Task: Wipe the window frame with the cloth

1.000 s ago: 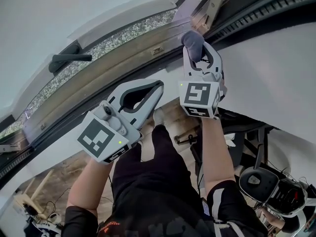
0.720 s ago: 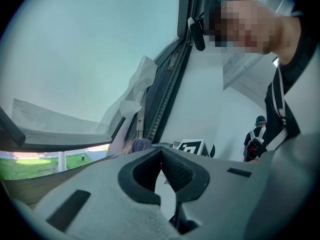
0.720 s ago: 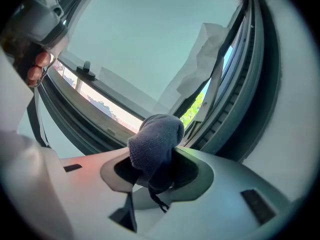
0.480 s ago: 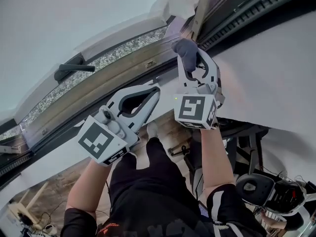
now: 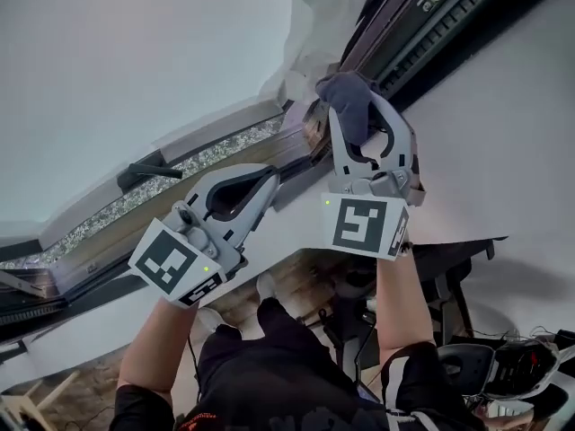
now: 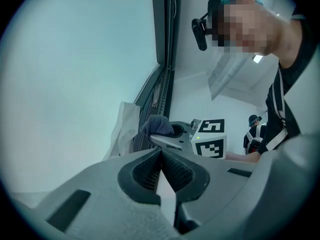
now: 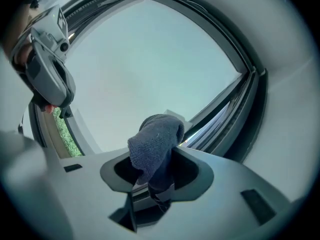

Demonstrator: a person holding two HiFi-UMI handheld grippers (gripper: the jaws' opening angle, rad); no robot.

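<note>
Right tool (image 5: 353, 106) clamped on cloth (image 7: 155, 144), cloth tip up at window frame (image 5: 395, 25), forearm raised. Left tool (image 5: 267, 176) jaws together, empty, lower-left.

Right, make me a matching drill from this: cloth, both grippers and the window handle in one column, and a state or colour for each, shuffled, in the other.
Things
1. cloth
2. left gripper
3. right gripper
4. handle

States
A. shut, nothing in it
B. black, untouched
C. blue-grey, bunched up
D. shut on the cloth

Pairs: 1-C, 2-A, 3-D, 4-B
</note>
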